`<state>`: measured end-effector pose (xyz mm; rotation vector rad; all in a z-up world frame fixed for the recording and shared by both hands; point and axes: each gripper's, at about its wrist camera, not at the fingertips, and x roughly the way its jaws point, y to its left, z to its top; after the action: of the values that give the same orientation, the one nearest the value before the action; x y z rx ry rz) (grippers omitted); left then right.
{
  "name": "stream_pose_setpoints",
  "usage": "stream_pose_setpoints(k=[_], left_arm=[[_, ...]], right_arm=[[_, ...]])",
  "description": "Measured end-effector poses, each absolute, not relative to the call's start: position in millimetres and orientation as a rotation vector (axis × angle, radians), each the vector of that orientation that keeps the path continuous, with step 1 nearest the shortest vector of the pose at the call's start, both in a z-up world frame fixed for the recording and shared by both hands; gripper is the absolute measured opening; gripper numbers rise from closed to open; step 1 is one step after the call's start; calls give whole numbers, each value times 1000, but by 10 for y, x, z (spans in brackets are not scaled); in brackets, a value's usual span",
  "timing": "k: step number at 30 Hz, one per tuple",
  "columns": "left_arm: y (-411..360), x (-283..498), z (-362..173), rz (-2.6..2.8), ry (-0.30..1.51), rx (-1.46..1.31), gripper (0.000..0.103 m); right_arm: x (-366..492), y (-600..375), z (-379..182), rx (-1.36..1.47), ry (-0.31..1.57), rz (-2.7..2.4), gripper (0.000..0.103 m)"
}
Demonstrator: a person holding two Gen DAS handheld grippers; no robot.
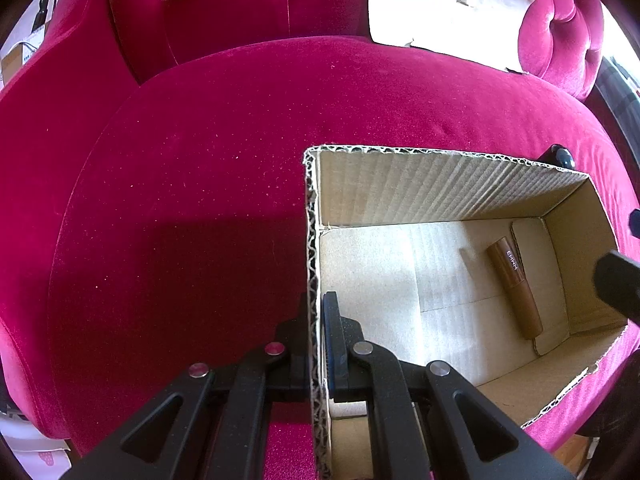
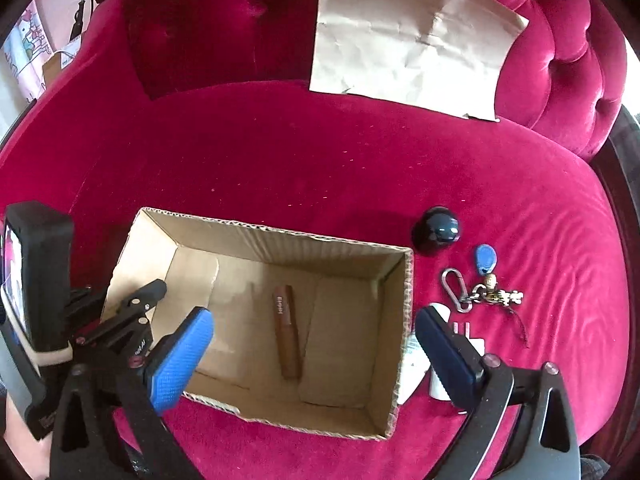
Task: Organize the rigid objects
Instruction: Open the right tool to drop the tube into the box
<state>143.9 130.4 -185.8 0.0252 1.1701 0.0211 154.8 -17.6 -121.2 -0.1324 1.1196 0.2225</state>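
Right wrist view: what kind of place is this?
Probably a home living room or bedroom: a tufted magenta velvet sofa, a cardboard box on its seat, and a key ring and other personal items beside it.

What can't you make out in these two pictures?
- White item, right wrist view: partly hidden by the right gripper's finger and the box wall.
- Tube label: too small to read.
- Dark ball, left wrist view: mostly behind the box.

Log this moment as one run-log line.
left tongs: shut on cardboard box wall | right tongs: open, empty, above box | brown tube: in box | keyring: outside
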Motion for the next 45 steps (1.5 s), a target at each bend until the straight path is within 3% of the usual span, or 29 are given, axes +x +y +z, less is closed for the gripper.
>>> stream_pose_setpoints(k=[19, 45], left_arm=[[1339, 1437, -1851, 19, 1171, 14, 5], [1355, 1429, -1837, 18, 1170, 11, 5]], right_arm=[[1393, -811, -911, -137, 1106, 150, 103], [1185, -1711, -1529, -106, 1205, -7, 103]])
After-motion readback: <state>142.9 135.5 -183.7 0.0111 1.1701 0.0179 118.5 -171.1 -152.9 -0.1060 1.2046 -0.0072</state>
